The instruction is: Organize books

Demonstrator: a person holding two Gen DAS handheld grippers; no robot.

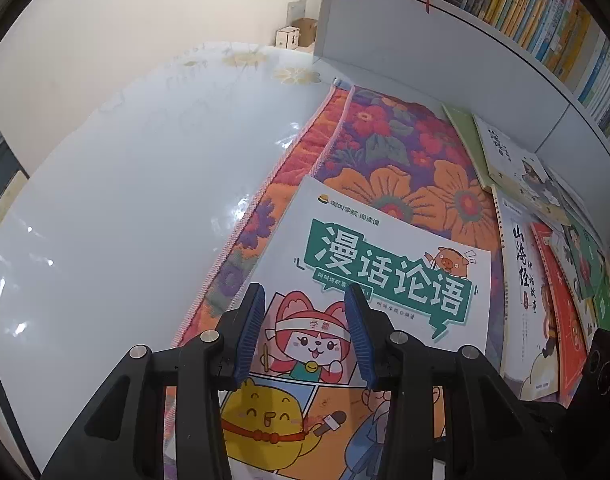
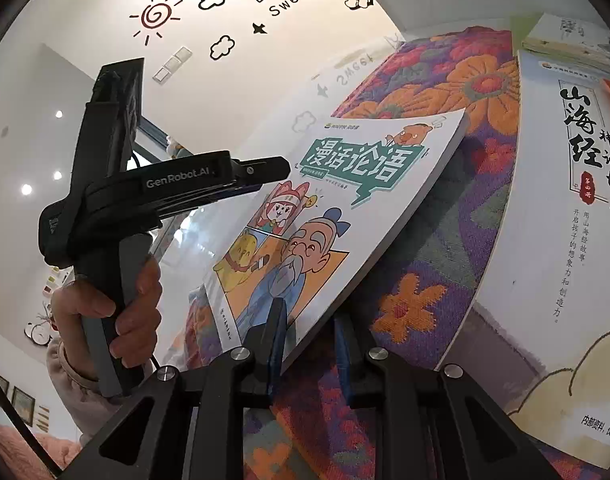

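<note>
A comic book (image 1: 389, 240) with a green title banner rests on the flowered cloth (image 1: 385, 140). My left gripper (image 1: 305, 320) is over its cover, open, its blue pads a hand's width apart with nothing between them. In the right wrist view the comic book (image 2: 345, 184) tilts up off the flowered cloth (image 2: 445, 248), its page edge facing right. My right gripper (image 2: 311, 340) straddles the book's near corner: the left pad lies on the cover, the right pad stands clear of the page edge. The left gripper (image 2: 283, 168), held in a hand (image 2: 137, 300), reaches the book's far edge.
More picture books (image 1: 521, 280) lie overlapped along the cloth's right side, a large white one (image 2: 565, 200) nearest. A white bookshelf (image 1: 445, 52) packed with upright books (image 1: 545, 12) rises behind them. A glossy white tabletop (image 1: 145, 200) spreads left of the cloth.
</note>
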